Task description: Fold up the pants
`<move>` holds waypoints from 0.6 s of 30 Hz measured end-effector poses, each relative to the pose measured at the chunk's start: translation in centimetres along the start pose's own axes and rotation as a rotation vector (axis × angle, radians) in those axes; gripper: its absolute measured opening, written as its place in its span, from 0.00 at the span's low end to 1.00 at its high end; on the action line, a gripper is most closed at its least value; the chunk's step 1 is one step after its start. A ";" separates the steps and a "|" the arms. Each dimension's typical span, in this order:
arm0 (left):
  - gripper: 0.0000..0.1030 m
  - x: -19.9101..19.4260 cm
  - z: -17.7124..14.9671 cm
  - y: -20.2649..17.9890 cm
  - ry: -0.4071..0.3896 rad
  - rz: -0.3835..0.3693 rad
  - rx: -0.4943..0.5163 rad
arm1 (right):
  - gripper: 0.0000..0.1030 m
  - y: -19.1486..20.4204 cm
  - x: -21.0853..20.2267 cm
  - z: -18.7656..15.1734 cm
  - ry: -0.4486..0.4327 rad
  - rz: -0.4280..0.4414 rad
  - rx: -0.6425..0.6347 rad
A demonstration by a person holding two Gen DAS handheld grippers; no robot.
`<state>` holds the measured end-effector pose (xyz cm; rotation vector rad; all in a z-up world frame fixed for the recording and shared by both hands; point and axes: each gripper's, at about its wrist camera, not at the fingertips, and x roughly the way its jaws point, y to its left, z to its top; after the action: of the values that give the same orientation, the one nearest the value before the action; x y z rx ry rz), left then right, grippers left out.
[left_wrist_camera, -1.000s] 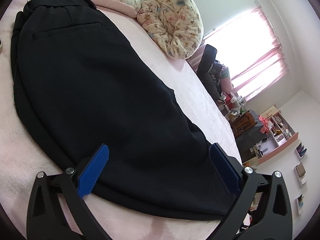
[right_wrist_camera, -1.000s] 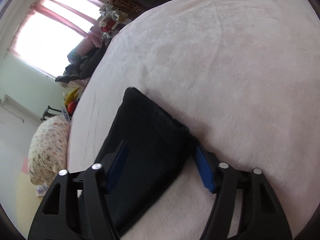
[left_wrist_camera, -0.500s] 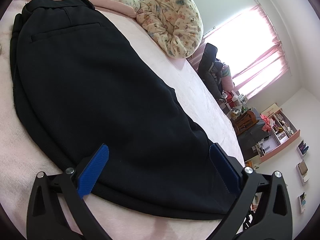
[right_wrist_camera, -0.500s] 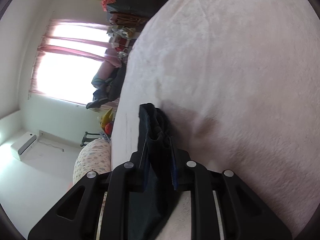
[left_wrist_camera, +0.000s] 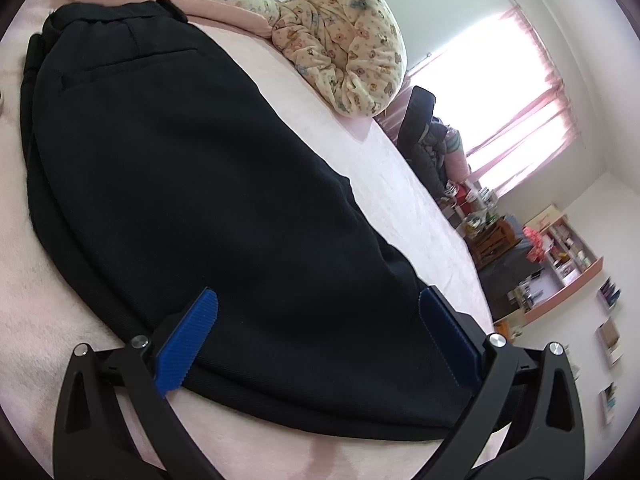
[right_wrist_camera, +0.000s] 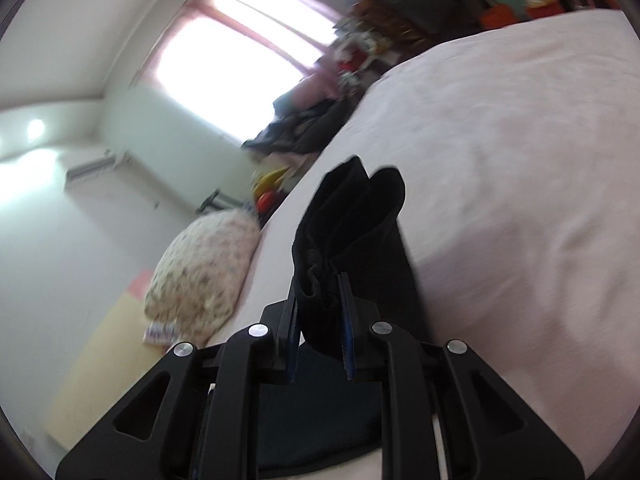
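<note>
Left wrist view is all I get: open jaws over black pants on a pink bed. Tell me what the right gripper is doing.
Observer: The right gripper is shut on a bunched end of the pants.
Operator: Say whether that end lies on the bed.
Observer: No. The pinched cloth stands up past the blue pads, raised off the pink bed cover.
Operator: Report what lies beside it on that side.
Observer: A floral pillow sits at the bed's edge, left of the gripper in the right wrist view.
Operator: Confirm the picture is sharp.
Observer: It is not; the window and the shelves are smeared.
</note>
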<state>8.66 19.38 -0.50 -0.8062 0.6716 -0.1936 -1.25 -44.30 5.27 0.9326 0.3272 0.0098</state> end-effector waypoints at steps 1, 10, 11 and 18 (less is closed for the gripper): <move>0.98 -0.2 0.1 0.2 -0.002 -0.014 -0.015 | 0.17 1.4 0.7 -0.4 0.020 0.014 -0.019; 0.98 -1.2 0.5 0.7 -0.029 -0.059 -0.087 | 0.17 12.3 9.4 -7.1 0.238 0.097 -0.177; 0.98 -1.3 0.5 0.6 -0.034 -0.056 -0.085 | 0.17 13.3 10.7 -8.7 0.280 0.102 -0.192; 0.98 -2.1 0.8 0.0 -0.081 -0.041 -0.056 | 0.17 15.6 16.4 -18.9 0.536 0.061 -0.289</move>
<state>7.54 20.70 0.89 -0.8776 0.5869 -0.1784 11.07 -17.66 2.76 0.6396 0.7714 0.3597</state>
